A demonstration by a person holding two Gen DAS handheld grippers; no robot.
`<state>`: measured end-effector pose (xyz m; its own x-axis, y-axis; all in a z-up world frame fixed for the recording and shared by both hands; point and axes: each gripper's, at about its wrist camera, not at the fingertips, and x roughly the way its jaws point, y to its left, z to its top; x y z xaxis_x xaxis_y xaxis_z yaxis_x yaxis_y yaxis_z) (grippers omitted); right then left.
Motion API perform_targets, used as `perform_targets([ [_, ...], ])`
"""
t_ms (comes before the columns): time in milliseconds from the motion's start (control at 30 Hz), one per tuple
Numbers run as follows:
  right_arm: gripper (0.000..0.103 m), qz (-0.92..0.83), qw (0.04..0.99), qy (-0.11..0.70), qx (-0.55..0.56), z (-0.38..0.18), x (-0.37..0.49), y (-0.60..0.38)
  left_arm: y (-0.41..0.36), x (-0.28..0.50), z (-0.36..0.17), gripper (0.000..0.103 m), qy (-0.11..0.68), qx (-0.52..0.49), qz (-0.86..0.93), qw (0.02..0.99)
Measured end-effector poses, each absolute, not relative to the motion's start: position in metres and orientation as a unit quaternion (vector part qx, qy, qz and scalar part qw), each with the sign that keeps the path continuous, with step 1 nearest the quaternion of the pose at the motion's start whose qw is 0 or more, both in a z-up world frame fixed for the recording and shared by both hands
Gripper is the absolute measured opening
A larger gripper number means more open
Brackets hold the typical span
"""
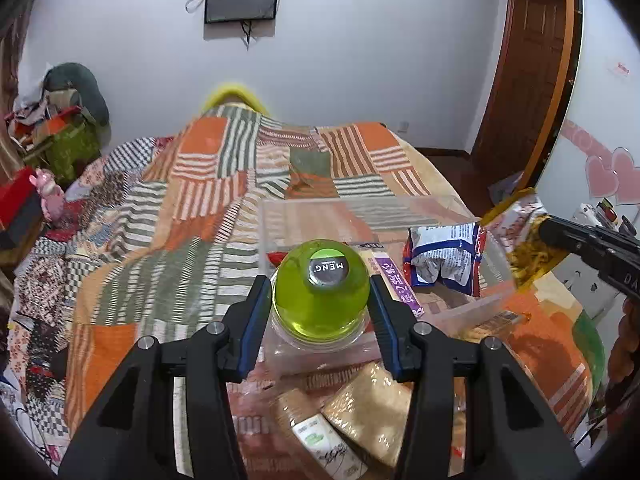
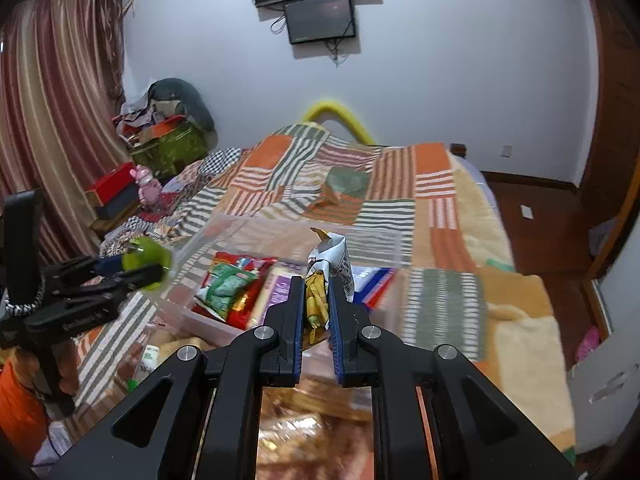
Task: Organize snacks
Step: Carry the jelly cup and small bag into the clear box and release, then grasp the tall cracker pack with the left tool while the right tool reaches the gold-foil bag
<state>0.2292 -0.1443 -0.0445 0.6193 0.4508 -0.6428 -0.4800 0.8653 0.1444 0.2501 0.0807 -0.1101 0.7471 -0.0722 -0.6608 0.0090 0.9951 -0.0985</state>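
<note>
My left gripper (image 1: 320, 300) is shut on a round green jelly cup (image 1: 320, 294) with a grey lid, held over the near edge of a clear plastic bin (image 1: 360, 208) on the bed; it also shows in the right wrist view (image 2: 146, 263). My right gripper (image 2: 316, 292) is shut on a yellow-and-white snack bag (image 2: 330, 258), held above the bin; the bag also shows at the right of the left wrist view (image 1: 520, 236). In the bin lie a purple packet (image 1: 398, 280), a blue-and-white bag (image 1: 444, 258) and a red-and-green bag (image 2: 230, 286).
Tan cracker packs (image 1: 368, 408) and a small white bottle (image 1: 324, 444) lie in front of the bin. A patchwork quilt (image 1: 192, 216) covers the bed. Boxes and a pink toy (image 2: 148, 186) crowd the left side. A wooden door (image 1: 528, 64) stands at the right.
</note>
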Motion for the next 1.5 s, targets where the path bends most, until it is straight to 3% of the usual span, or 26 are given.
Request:
perform_targets([
  [667,0.013,0.27,0.869,0.412,-0.056,-0.088,0.251,-0.106,0.075,0.284,-0.142,0.049,0.391,-0.039,-0.031,0.919],
  [933,0.025,0.265,0.876,0.398,-0.06,-0.073,0.236,-0.122,0.075,0.265,-0.122,0.05,0.374,-0.021,-0.024,0.927],
  [1100,0.04,0.261,0.883,0.384,-0.065,-0.062,0.219,-0.135,0.08,0.248,-0.12,0.054,0.379,-0.024,-0.019,0.925],
  [1500,0.061,0.25,0.875,0.412,-0.038,-0.078,0.188,-0.168,0.093,0.196,-0.159,0.057,0.433,-0.05,-0.006,0.9],
])
